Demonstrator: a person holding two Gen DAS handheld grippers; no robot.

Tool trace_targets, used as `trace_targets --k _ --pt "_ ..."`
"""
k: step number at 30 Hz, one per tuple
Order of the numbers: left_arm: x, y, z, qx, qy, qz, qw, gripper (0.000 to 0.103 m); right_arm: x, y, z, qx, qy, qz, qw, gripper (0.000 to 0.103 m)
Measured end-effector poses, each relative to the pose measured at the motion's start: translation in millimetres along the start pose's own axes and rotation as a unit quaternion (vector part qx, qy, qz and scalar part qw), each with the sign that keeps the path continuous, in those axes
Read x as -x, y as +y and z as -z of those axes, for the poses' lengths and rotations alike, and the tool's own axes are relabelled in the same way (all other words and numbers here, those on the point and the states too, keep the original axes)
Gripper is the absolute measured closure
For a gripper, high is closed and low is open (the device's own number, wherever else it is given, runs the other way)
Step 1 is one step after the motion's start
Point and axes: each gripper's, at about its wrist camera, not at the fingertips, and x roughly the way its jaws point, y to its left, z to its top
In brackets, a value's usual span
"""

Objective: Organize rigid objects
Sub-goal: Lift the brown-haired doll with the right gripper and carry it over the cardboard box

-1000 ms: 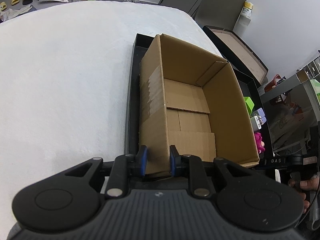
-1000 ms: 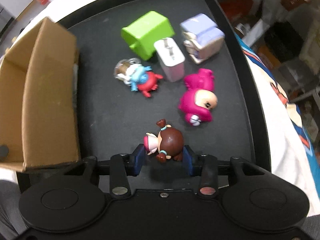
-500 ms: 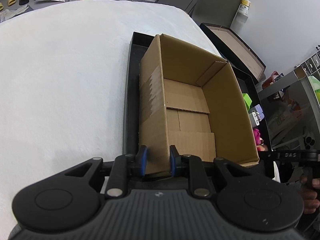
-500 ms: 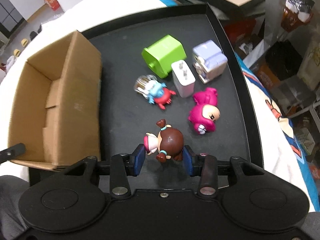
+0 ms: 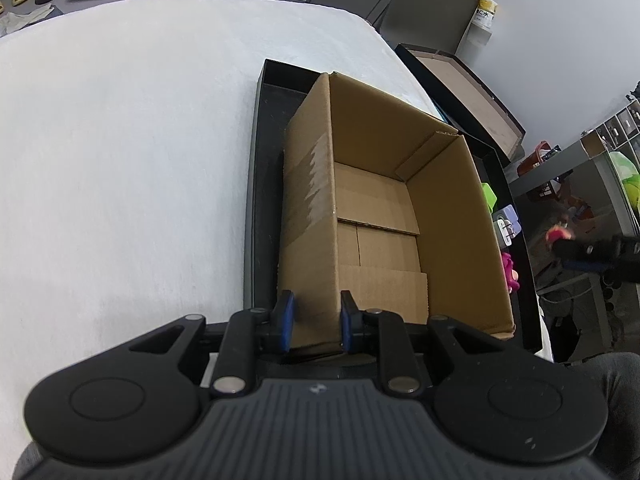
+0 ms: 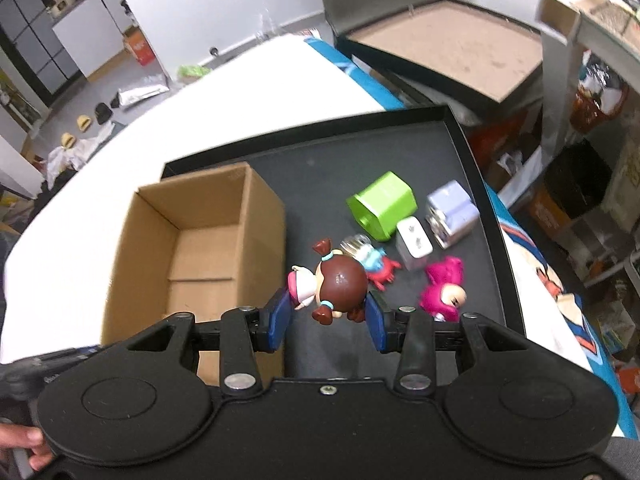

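Note:
An open, empty cardboard box (image 5: 384, 216) (image 6: 200, 248) stands in a black tray (image 6: 320, 152) on the white table. My left gripper (image 5: 314, 320) is shut on the box's near left wall. My right gripper (image 6: 328, 312) is shut on a brown-haired doll figure (image 6: 336, 284) and holds it in the air above the tray, beside the box's right wall. On the tray lie a green cube (image 6: 382, 204), a white charger (image 6: 414, 246), a lilac block (image 6: 452, 216), a pink figure (image 6: 442, 288) and a red-blue crab toy (image 6: 376, 264).
A second black tray with a brown inside (image 6: 448, 48) lies beyond the table's far edge. Shelves and clutter (image 6: 592, 100) stand to the right. The white table (image 5: 120, 160) spreads out to the left of the tray.
My right gripper has risen well above the tray with the doll and shifted left towards the box. My left gripper has kept its hold on the box wall.

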Motion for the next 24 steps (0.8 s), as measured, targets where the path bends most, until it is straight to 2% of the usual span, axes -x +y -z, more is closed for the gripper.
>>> trace_targets --k 11,24 --pt "0.2 3.4 0.7 0.005 0.005 0.008 0.9999 0.081 1.1 22.0 -9.2 0.011 -0.006 -0.022 1.0 0.063" --pt "-0.8 -1.6 4.4 -0.002 0.003 0.01 0.9999 0.08 -18.1 49.5 -20.1 0.03 0.002 -0.047 0.998 0.063"
